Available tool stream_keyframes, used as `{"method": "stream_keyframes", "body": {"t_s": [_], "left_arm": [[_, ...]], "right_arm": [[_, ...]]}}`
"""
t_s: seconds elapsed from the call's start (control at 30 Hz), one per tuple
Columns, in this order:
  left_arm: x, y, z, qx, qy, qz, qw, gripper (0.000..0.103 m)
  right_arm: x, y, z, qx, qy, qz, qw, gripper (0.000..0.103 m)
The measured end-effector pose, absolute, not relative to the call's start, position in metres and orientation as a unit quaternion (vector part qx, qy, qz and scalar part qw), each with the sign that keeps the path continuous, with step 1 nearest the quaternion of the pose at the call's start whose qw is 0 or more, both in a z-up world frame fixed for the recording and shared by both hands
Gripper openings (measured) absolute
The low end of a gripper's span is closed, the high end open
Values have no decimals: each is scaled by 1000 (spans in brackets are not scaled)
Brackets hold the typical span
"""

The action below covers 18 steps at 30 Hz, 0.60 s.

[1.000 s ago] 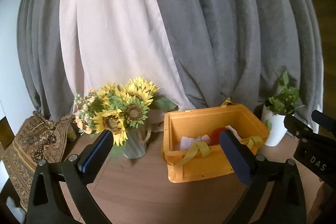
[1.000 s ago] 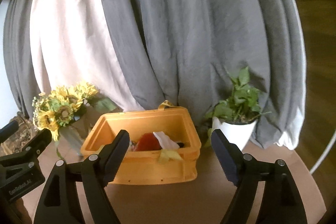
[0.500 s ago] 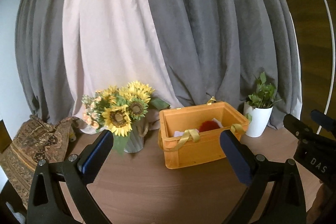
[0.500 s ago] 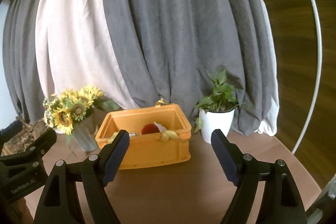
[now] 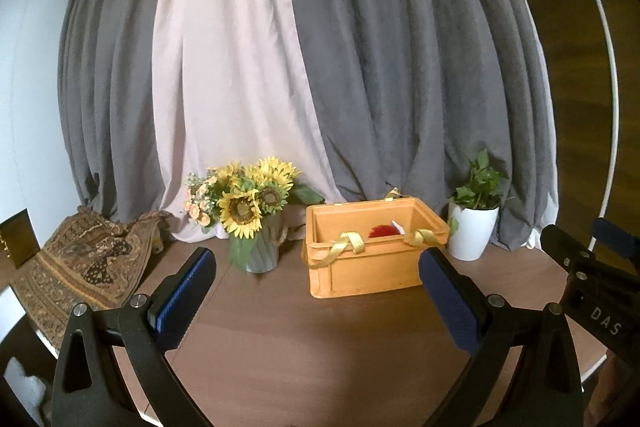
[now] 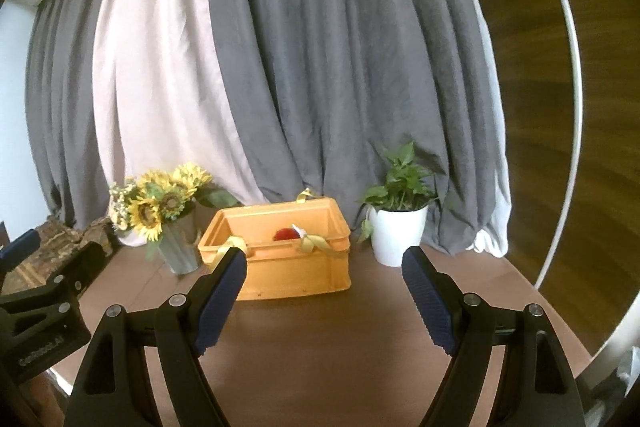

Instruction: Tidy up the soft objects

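An orange crate [image 5: 372, 269] [image 6: 292, 271] stands toward the back of the round brown table [image 5: 304, 347] [image 6: 320, 347]. Inside it I see a red soft thing [image 5: 385, 230] [image 6: 285, 233] with a bit of white beside it, and a yellow ribbon [image 5: 344, 247] [image 6: 314, 243] drapes over the front rim. My left gripper [image 5: 316, 267] is open and empty, well short of the crate. Over the table's near part my right gripper [image 6: 324, 263] also stands open with nothing between its blue pads. Each gripper's body shows at the edge of the other's view.
A vase of sunflowers [image 5: 248, 211] [image 6: 160, 207] stands left of the crate, and a white pot with a green plant [image 5: 474, 223] [image 6: 398, 223] to its right. A patterned cloth [image 5: 76, 267] lies at the far left. Grey and pale curtains hang behind the table.
Both grippers have drawn back from the crate, which now looks smaller and farther off. More of the table and curtain shows. The jaws have stayed as wide.
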State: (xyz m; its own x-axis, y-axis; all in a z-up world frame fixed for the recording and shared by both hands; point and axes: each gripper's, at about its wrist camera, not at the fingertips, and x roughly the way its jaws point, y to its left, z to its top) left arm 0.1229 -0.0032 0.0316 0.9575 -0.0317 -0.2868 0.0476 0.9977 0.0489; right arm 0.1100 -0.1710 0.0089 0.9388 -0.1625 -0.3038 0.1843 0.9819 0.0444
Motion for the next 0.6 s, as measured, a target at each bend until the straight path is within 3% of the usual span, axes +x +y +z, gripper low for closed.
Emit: {"method": "stream_keyframes", "body": {"t_s": [0.6], "left_arm": [[32,-6,37,30,133,-15,991,103]], "right_arm": [[16,-174,11,34,138,-76,987,81]]}}
